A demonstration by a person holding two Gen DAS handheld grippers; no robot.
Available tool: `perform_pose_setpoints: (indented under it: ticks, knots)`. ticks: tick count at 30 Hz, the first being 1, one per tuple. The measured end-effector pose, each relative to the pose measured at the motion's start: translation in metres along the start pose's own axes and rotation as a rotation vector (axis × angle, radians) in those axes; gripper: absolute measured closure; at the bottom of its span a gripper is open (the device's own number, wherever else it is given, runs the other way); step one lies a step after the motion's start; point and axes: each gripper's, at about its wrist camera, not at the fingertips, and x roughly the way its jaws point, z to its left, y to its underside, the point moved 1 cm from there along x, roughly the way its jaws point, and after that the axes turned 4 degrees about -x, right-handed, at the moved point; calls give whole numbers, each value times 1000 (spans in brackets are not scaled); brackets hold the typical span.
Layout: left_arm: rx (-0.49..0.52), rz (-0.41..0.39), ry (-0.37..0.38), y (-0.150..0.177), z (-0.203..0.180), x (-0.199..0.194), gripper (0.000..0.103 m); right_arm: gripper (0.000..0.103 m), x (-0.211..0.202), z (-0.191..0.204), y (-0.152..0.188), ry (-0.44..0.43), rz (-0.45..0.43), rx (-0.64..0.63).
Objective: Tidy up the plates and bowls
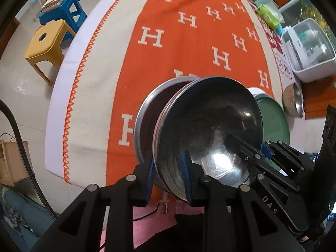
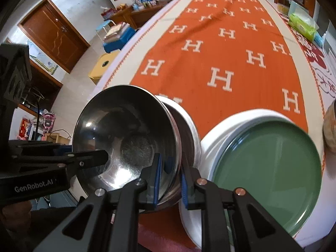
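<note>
Together, the left tool [image 1: 168,180] and the right tool [image 2: 170,180] pinch opposite edges of a polished steel bowl [image 1: 210,126], each with blue ribbed pads clenched on the thin rim. It is round, deep and mirror-bright, tilted over a second steel bowl [image 1: 145,113] resting on the tabletop [image 1: 88,96], nested partly into it. Just right of them lies a smooth green plate [image 2: 268,168] stacked on a white plate [image 2: 214,138]. The woven orange cloth [image 2: 210,48] carries repeated cream "H" letters and a zigzag-stitched border. "GenRobot.AI" is printed on the left tool's body, seen from the right wrist; "DAS" shows on the right one's.
</note>
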Motion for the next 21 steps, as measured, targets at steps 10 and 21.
perform_pose_setpoints:
  ticks: [10,21]
  knots:
    - [18,34,2,-3,9,8,79,83,5,3,5,15,28,37]
    - [49,-30,2,2,12,-7,77,76,-6,7,10,22,-29,76]
